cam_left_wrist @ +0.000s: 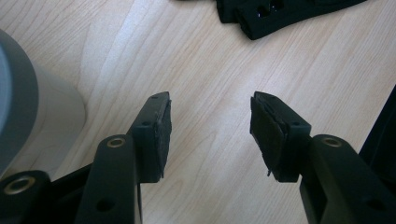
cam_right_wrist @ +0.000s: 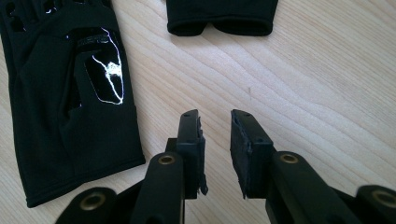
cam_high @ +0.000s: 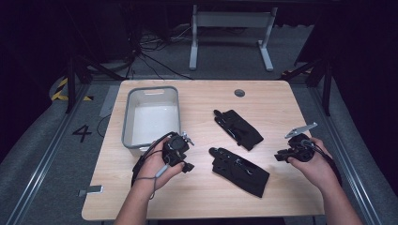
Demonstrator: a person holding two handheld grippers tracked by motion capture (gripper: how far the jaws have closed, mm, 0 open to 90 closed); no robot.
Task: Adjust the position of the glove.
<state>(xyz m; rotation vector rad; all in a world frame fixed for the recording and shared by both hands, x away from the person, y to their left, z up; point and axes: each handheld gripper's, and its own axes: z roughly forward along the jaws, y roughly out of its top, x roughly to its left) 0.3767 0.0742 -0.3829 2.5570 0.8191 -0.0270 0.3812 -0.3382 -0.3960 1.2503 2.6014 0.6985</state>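
Note:
Two black gloves lie flat on the wooden table: a far glove near the middle and a near glove in front of it. My left gripper sits left of the near glove, beside the bin's front corner. Its jaws stand wide open over bare wood, with the far glove ahead and the near glove at the right edge. My right gripper is right of the gloves and points left. Its jaws stand narrowly apart and empty, with the near glove to its left and the far glove's cuff ahead.
An empty grey plastic bin stands on the table's left half, and its rounded corner is close to my left gripper. A small round grommet sits near the far edge. Bare wood lies at the front and far right.

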